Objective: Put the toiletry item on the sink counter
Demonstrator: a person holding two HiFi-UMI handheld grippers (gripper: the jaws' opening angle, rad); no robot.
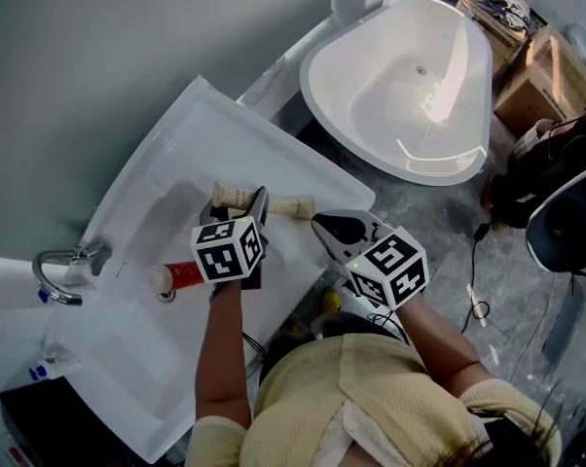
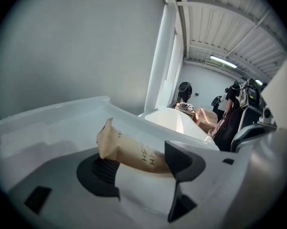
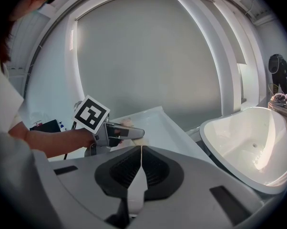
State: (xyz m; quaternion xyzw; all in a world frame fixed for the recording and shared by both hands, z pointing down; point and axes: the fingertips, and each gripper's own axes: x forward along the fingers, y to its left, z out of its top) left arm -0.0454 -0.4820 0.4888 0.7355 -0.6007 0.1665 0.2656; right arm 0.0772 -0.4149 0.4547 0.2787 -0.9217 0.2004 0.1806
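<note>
My left claw [image 2: 142, 165] stands spread wide around the loose tube [image 2: 130, 152] near the counter [image 1: 308, 168] edge; if I retreat askew, a jaw could sweep it off.

The beige tube [image 1: 295, 204] has a flat, crimped end and dark lettering. It lies on its side on the white table [image 1: 274, 154], on the flat rim at 2 o'clock from the basin. It runs from 9 to 3 o'clock, crimped end toward 9.

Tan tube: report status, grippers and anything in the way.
Left gripper open, tan tube between its jaws, lying on sink counter. Right gripper shut, empty. Nothing in the way.
</note>
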